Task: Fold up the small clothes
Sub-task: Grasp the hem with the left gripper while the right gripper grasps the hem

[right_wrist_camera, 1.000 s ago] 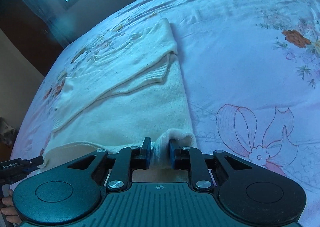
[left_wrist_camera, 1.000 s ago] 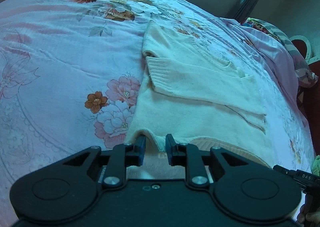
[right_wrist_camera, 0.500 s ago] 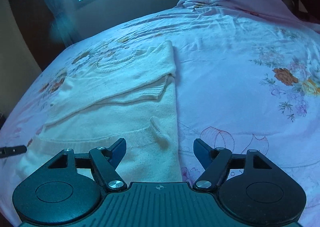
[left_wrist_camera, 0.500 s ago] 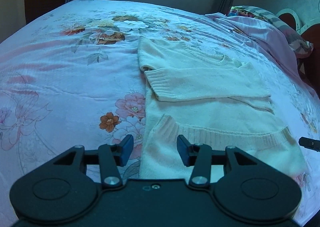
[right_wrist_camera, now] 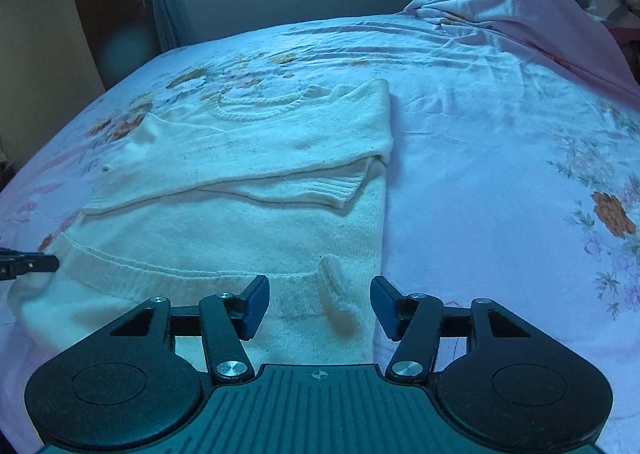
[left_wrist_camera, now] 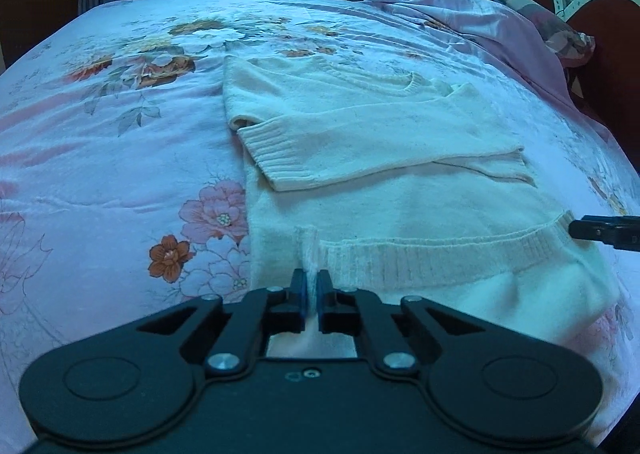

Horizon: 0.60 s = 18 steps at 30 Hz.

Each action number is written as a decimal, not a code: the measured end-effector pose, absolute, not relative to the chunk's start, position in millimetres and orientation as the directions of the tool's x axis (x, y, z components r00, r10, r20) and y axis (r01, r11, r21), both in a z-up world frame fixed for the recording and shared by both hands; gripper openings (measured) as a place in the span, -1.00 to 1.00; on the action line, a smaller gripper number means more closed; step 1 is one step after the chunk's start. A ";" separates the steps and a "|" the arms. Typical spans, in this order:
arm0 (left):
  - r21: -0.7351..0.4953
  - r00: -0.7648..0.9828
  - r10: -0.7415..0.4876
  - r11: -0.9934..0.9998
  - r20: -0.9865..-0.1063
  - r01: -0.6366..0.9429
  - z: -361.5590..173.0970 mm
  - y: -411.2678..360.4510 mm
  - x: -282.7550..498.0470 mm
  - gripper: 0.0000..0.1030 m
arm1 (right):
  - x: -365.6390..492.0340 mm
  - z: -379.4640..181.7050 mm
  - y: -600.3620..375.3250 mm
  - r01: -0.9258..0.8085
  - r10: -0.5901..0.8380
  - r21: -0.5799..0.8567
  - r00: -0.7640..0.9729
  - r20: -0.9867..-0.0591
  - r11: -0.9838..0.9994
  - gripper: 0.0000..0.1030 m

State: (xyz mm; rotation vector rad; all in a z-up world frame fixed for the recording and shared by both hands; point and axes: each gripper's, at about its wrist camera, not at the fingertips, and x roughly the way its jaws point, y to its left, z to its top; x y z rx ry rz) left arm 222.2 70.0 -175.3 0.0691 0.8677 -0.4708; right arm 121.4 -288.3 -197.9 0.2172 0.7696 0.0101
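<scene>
Left gripper (left_wrist_camera: 311, 281) pinched shut on sweater (left_wrist_camera: 400, 190) hem ridge; right gripper (right_wrist_camera: 320, 304) half open, closing, straddling hem, gripping nothing. Thin pinch: may slip, skewing fold.

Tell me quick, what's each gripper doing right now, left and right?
Left gripper: shut on a pinch of the sweater at its ribbed hem.
Right gripper: open, holding nothing; the sweater's hem lies between its fingers, which have just been closing.
</scene>
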 end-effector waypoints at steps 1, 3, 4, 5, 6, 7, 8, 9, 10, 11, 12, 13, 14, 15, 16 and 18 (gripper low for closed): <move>-0.134 0.550 -0.373 0.895 -0.748 0.425 -175.9 70.1 222.9 -0.94 | 126.7 -201.7 -288.7 0.064 0.089 0.188 0.707 -0.701 0.980 -0.09; -0.135 0.549 -0.367 0.899 -0.751 0.417 -178.0 70.6 225.1 -0.94 | 132.2 -207.9 -290.0 0.036 0.129 0.209 0.680 -0.721 0.977 -0.90; -0.135 0.550 -0.368 0.899 -0.750 0.417 -177.9 70.6 225.1 -0.94 | 131.6 -208.7 -288.1 0.031 0.127 0.201 0.679 -0.723 0.979 -0.90; -0.133 0.550 -0.372 0.896 -0.748 0.424 -177.6 69.8 224.5 -0.94 | 129.9 -209.0 -285.6 0.014 0.126 0.185 0.680 -0.722 0.983 -0.90; -0.119 0.551 -0.367 0.894 -0.750 0.433 -178.2 67.8 224.4 -0.94 | 129.0 -210.0 -283.7 0.000 0.129 0.176 0.679 -0.723 0.984 -0.90; -0.096 0.549 -0.354 0.892 -0.757 0.442 -180.3 64.8 225.6 -0.91 | 128.5 -211.5 -283.4 -0.009 0.137 0.177 0.678 -0.722 0.984 -0.90; -0.088 0.542 -0.348 0.890 -0.765 0.447 -182.8 63.2 227.4 -0.89 | 129.2 -213.0 -283.9 -0.010 0.136 0.176 0.679 -0.721 0.984 -0.90; -0.091 0.539 -0.347 0.891 -0.767 0.444 -184.0 62.9 229.2 -0.89 | 130.5 -214.5 -286.2 -0.006 0.142 0.188 0.678 -0.721 0.982 -0.89; -0.098 0.536 -0.348 0.894 -0.769 0.438 -184.2 63.3 231.2 -0.87 | 132.3 -215.9 -289.0 -0.001 0.155 0.208 0.673 -0.724 0.978 -0.89; -0.101 0.536 -0.344 0.896 -0.771 0.431 -184.3 63.5 232.8 -0.85 | 133.8 -215.9 -291.5 0.001 0.169 0.228 0.666 -0.726 0.974 -0.89; -0.097 0.536 -0.339 0.898 -0.773 0.428 -184.5 63.3 233.3 -0.81 | 134.2 -215.9 -292.9 -0.001 0.176 0.235 0.665 -0.726 0.972 -0.89; -0.092 0.537 -0.334 0.899 -0.775 0.428 -185.2 63.3 233.6 -0.79 | 134.3 -215.6 -294.0 -0.004 0.180 0.238 0.663 -0.727 0.971 -0.89; -0.090 0.539 -0.335 0.899 -0.773 0.429 -185.6 63.4 233.0 -0.81 | 134.9 -214.9 -294.6 -0.007 0.185 0.240 0.658 -0.730 0.971 -0.89; -0.087 0.545 -0.333 0.900 -0.769 0.428 -185.5 63.4 231.4 -0.88 | 135.2 -214.6 -294.7 -0.011 0.185 0.236 0.656 -0.732 0.972 -0.90; -0.086 0.551 -0.330 0.903 -0.767 0.421 -184.9 63.1 230.4 -0.94 | 135.3 -214.1 -294.2 -0.011 0.181 0.230 0.655 -0.734 0.973 -0.90; -0.092 0.567 -0.330 0.909 -0.754 0.407 -180.6 62.7 227.7 -0.96 | 133.0 -211.1 -292.9 -0.007 0.182 0.237 0.665 -0.724 0.971 -0.92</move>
